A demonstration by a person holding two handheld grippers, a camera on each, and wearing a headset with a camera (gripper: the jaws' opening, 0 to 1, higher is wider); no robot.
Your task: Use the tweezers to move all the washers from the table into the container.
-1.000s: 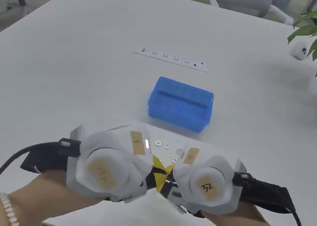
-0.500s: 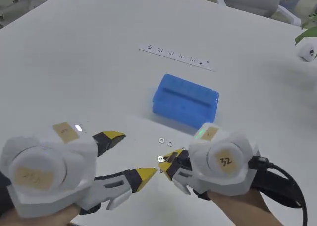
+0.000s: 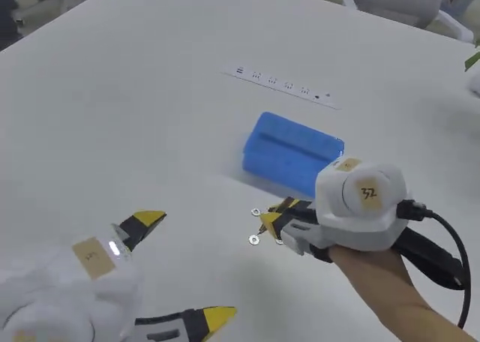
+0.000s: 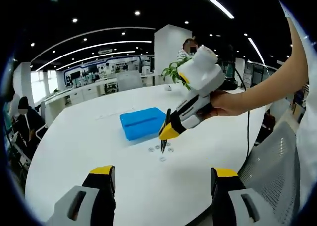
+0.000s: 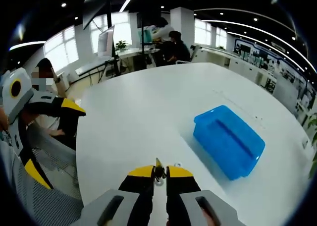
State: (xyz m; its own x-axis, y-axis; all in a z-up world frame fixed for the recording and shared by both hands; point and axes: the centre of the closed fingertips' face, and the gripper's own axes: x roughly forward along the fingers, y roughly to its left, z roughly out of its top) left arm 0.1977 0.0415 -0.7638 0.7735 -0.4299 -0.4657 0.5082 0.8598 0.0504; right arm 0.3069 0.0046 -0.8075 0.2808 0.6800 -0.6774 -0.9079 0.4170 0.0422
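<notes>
Blue container (image 3: 291, 153) lies at one o'clock of the washers (image 3: 254, 240); the right gripper (image 3: 274, 216), jaws clamped on the tweezers (image 4: 163, 141), hovers over them for a pick. Next, I'd say: tips astride one washer. At seven o'clock the left gripper (image 3: 185, 267) gapes.

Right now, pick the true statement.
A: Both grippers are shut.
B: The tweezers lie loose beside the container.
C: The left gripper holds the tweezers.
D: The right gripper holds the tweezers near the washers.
D: the right gripper is shut on the tweezers, whose tip points down by the washers, while the left gripper is open and empty.
</notes>
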